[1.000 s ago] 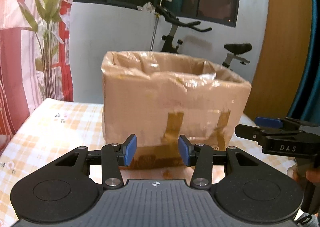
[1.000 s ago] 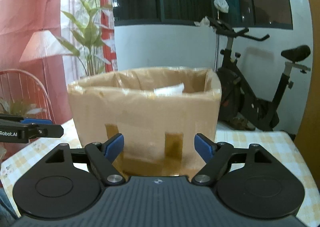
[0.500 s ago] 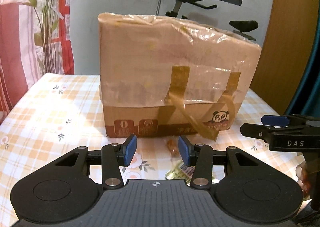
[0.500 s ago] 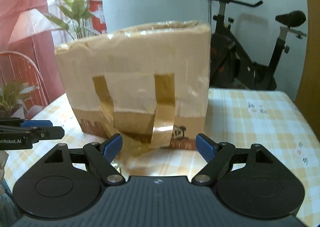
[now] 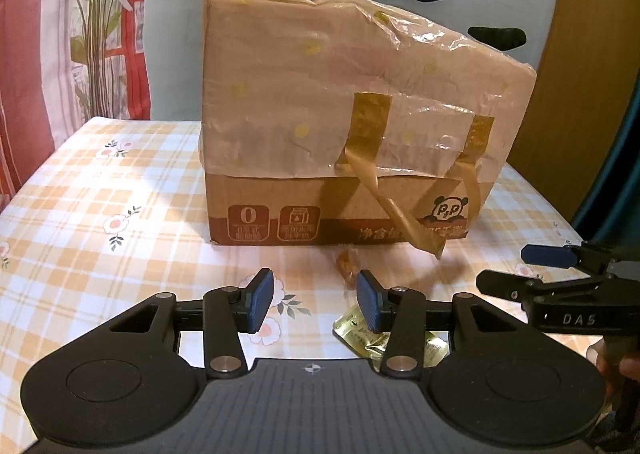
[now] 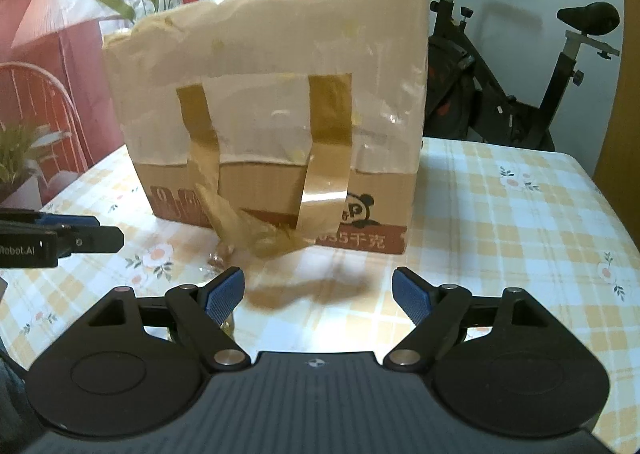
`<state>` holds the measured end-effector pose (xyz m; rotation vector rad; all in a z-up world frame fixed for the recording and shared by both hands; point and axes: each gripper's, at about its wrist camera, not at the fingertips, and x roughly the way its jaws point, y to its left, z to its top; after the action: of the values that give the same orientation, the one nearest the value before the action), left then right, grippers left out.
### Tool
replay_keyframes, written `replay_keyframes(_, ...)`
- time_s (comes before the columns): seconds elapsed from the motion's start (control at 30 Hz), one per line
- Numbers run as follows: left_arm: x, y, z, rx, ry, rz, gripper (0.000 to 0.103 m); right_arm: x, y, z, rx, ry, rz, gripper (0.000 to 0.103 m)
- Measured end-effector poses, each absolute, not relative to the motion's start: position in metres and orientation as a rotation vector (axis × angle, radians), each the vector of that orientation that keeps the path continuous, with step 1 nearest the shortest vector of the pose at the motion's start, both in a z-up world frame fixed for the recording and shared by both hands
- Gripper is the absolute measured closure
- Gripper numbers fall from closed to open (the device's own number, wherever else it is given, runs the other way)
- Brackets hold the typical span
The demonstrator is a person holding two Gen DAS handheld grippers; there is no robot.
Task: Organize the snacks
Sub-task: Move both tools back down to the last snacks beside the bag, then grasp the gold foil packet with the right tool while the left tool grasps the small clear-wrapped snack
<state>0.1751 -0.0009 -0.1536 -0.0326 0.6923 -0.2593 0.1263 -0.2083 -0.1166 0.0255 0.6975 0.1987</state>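
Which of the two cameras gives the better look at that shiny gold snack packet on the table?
The left wrist view: the gold snack packet lies in plain sight on the tablecloth, partly behind a finger of the left gripper. The right wrist view shows no clear packet.

The cardboard box shows only its taped sides, so its contents stay hidden. The gold snack packet is partly covered by the left gripper. Beside the box, the small amber wrapped sweet is too small to identify.
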Motion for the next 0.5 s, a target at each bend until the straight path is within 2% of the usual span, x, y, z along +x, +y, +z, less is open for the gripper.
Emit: replay_keyframes(0.5,0.179,0.002,-0.166,-0.066,0.734,-0.243,0.055,0.131,-0.193,-0.141,0.003,0.787,0.305,0.025)
